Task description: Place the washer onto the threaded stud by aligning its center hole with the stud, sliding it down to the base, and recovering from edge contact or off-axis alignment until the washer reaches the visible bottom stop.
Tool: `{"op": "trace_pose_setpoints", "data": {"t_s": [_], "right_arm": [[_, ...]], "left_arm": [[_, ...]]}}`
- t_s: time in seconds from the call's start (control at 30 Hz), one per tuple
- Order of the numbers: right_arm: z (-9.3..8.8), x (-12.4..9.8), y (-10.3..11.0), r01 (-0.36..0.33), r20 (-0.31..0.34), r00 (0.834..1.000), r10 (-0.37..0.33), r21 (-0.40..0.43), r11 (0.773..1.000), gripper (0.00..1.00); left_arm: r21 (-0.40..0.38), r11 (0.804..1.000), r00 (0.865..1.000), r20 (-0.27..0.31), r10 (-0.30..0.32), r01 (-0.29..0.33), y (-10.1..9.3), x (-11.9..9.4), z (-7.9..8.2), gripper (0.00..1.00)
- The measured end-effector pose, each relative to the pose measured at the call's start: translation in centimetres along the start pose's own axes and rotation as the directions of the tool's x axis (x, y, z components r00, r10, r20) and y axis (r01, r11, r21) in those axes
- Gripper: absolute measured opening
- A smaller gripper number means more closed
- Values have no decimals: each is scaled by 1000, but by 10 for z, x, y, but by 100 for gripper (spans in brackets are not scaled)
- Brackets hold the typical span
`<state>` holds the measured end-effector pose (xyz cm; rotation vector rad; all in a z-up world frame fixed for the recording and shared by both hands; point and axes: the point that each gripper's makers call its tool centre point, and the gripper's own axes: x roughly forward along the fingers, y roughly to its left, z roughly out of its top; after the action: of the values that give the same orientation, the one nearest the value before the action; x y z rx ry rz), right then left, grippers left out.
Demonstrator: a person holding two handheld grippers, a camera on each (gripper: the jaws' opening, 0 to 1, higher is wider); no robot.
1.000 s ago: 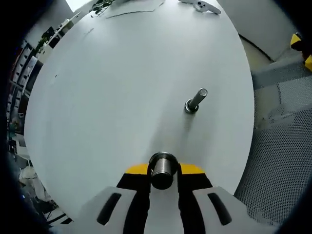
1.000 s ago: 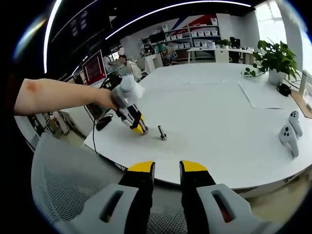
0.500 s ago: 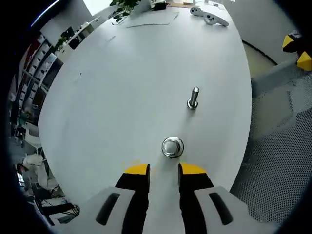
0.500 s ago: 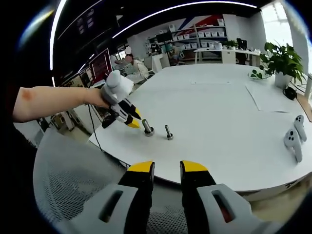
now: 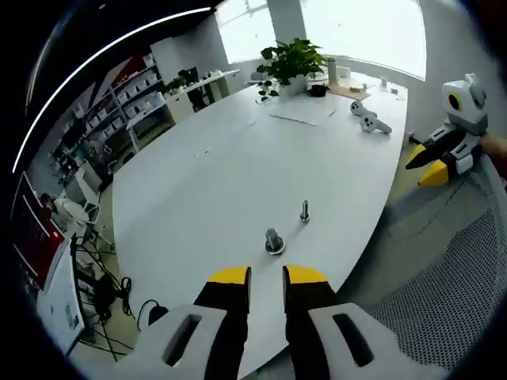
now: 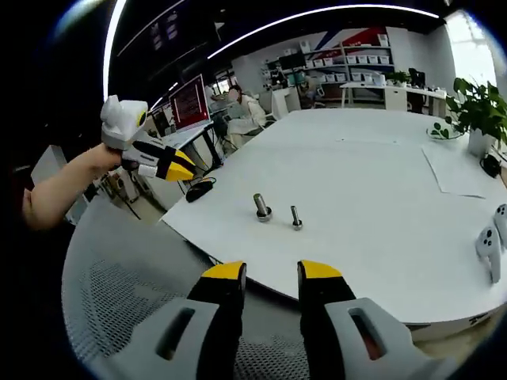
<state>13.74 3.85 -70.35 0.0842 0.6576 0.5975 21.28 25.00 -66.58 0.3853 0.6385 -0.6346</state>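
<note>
A: Washer down?
B: I judge yes: stud (image 5: 274,241) with washer (image 6: 263,214) at its base stands on the surface (image 6: 380,198), beside a bolt (image 6: 295,218).
A: Jaws?
B: Left gripper (image 5: 266,276) and right gripper (image 6: 272,271) both parted, empty, well clear.

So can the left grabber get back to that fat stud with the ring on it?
Probably yes. The left gripper is open and empty, drawn back past the table edge, and bare tabletop lies between it and the stud. The thin bolt stands apart, off to one side.

Bright window glare, fisheye-warped edges
</note>
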Motion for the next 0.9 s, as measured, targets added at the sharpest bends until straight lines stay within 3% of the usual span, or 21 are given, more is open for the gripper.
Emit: {"op": "trace_pose_setpoints", "data": {"t_s": [0.13,0.2,0.3,0.33,0.37,0.4,0.53,0.67,0.73,0.77,0.8,0.87,0.9], "right_arm": [[3,-1,0,1,23,1000,-1,-7,1000,32],[4,-1,0,-2,28,1000,2,-8,1000,34],[3,-1,-1,-3,31,1000,3,-10,1000,39],[4,-1,-1,-3,35,999,4,-11,1000,40],[4,-1,-1,-5,37,999,5,-13,1000,40],[4,-1,-1,-5,39,999,5,-13,1000,41],[5,-1,-2,2,46,999,-2,-6,1000,42],[7,-2,-2,-2,60,998,2,-3,1000,42],[8,-3,-3,3,68,998,-4,5,1000,43],[8,-3,-4,8,74,997,-9,12,1000,43],[9,-3,-4,10,78,997,-11,15,1000,43],[9,-3,-5,13,79,997,-15,24,1000,44],[8,-3,-5,12,77,997,-14,29,1000,44]], "left_arm": [[-88,993,987,128,92,-81,2,-28,9,18],[-146,980,968,194,160,-133,7,-41,14,21],[-202,960,941,235,241,-195,14,-56,12,24],[-219,949,923,264,281,-226,18,-62,13,26],[-221,946,916,273,295,-239,19,-64,13,28],[-233,932,893,295,339,-277,23,-71,14,30],[-188,919,869,306,389,-346,26,-86,17,33],[-222,899,843,319,433,-377,33,-98,11,34],[-226,892,834,322,449,-393,35,-101,5,37],[-213,883,820,329,469,-419,37,-105,2,38],[-206,876,815,324,481,-436,39,-107,-3,39],[-220,868,796,347,496,-445,41,-112,-12,43],[-266,863,789,353,503,-430,41,-113,-17,46]]}}
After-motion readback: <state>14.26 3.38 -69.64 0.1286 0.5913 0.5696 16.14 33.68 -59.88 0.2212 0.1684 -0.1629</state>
